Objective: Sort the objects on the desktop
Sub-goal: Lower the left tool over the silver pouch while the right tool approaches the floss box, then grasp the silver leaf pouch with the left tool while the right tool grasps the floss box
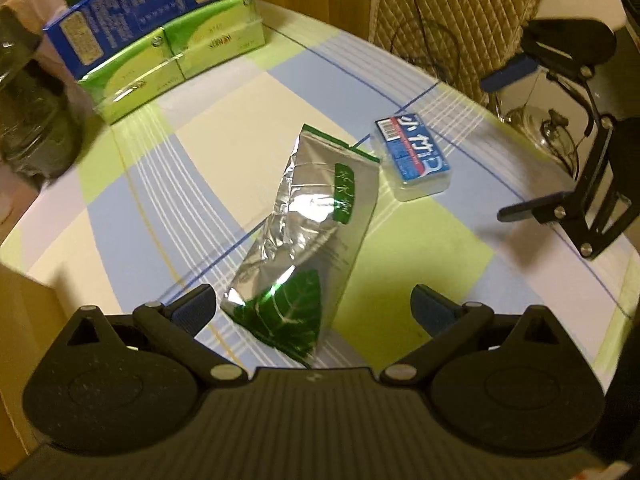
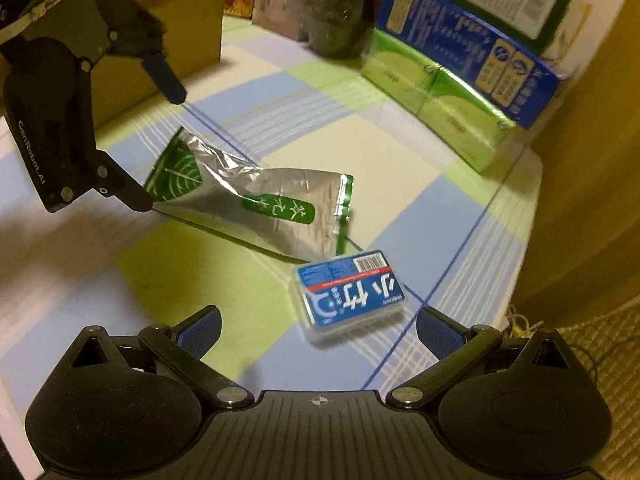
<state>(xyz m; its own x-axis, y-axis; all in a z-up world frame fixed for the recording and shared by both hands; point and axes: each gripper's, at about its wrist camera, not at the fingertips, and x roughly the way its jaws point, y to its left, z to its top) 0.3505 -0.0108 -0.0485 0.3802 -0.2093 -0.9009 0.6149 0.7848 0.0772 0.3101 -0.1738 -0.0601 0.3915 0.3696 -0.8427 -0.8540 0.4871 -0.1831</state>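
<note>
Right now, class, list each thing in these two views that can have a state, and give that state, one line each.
Left gripper: open, empty, its fingers either side of the pouch's end.
Right gripper: open, empty, above the small box.
Foil pouch: lying flat, crumpled.
Small plastic box: closed, lying label up beside the pouch.
Green cartons: closed, under the blue carton.
Blue carton: closed, on top.
</note>
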